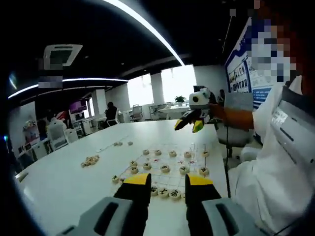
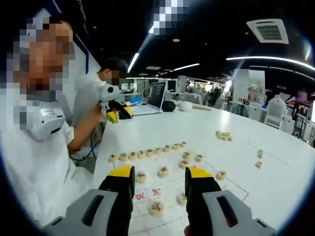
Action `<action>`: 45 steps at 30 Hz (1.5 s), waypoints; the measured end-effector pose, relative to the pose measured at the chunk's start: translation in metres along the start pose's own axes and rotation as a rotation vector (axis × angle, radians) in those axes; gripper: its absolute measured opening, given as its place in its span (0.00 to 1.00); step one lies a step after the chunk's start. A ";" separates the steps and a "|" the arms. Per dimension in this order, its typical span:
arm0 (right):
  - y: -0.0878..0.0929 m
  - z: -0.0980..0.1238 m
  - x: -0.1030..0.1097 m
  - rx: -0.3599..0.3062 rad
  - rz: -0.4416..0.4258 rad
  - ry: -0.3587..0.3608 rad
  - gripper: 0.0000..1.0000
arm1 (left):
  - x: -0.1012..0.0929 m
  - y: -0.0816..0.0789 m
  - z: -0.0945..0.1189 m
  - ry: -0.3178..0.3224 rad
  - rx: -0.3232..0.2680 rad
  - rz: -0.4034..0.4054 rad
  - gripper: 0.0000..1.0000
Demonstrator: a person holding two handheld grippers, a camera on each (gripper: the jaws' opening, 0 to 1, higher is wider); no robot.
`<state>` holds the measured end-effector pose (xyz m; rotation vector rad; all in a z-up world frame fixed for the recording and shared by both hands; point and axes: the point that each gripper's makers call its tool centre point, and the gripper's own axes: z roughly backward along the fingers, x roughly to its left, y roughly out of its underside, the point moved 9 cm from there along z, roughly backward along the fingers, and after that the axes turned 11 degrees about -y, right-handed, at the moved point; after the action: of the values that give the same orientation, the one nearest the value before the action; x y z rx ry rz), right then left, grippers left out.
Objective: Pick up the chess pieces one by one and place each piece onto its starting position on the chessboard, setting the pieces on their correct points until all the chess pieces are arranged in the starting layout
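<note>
On the smooth white table (image 2: 256, 196), round pale chess pieces (image 2: 163, 171) dot the chessboard (image 1: 170, 177); both claws (image 1: 168, 184) (image 2: 159, 176) gape, released.

Open office: dark ceiling with light strips (image 1: 147, 27), bright windows (image 1: 172, 83) far, white worktop (image 1: 74, 182), office chairs (image 1: 58, 133) left, ceiling vent (image 2: 269, 30).

The chessboard (image 2: 162, 189) near one edge of the white table (image 2: 256, 196) carries about sixteen round chess pieces (image 2: 163, 171), though a few are too small to count surely. Further in on the table are one small heap of pieces (image 2: 224, 135) and two loose discs (image 2: 259, 159). Two grippers are counted: left gripper (image 1: 168, 181) and right gripper (image 2: 160, 173).
</note>
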<state>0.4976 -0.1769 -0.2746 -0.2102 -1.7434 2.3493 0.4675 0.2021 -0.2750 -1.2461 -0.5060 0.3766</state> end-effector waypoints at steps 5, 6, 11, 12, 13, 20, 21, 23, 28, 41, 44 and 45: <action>-0.017 -0.025 -0.024 0.031 0.002 0.091 0.41 | 0.001 0.000 0.002 -0.010 -0.006 0.006 0.30; -0.021 -0.030 -0.029 0.036 0.000 0.107 0.41 | 0.001 0.000 0.003 -0.011 -0.008 0.007 0.30; -0.034 -0.056 -0.066 0.077 -0.009 0.196 0.40 | 0.001 -0.001 0.006 -0.016 -0.018 0.004 0.29; -0.033 -0.061 -0.073 0.085 -0.027 0.208 0.40 | 0.000 -0.002 0.007 -0.016 -0.020 0.002 0.29; -0.032 -0.066 -0.081 0.098 -0.051 0.230 0.40 | 0.000 -0.002 0.007 -0.016 -0.022 0.002 0.29; -0.023 -0.106 -0.132 0.111 -0.163 0.333 0.36 | 0.002 -0.002 0.008 -0.012 -0.024 -0.002 0.29; -0.021 -0.114 -0.137 0.128 -0.184 0.334 0.36 | 0.002 -0.002 0.008 -0.011 -0.024 -0.003 0.29; -0.020 -0.133 -0.142 0.146 -0.183 0.326 0.36 | 0.002 -0.002 0.009 -0.012 -0.027 -0.003 0.29; -0.014 -0.179 -0.159 0.207 -0.156 0.354 0.31 | 0.006 -0.001 0.009 -0.021 -0.027 0.002 0.29; 0.006 -0.240 -0.232 0.187 -0.193 0.467 0.26 | 0.012 -0.002 0.016 -0.042 -0.046 0.011 0.29; 0.012 -0.245 -0.238 0.185 -0.200 0.489 0.25 | 0.011 -0.002 0.016 -0.036 -0.047 0.006 0.29; 0.013 -0.246 -0.246 0.186 -0.208 0.498 0.25 | 0.011 -0.003 0.015 -0.035 -0.048 0.007 0.29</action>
<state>0.7928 -0.0140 -0.3608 -0.5057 -1.2426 2.0642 0.4681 0.2192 -0.2672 -1.2898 -0.5434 0.3942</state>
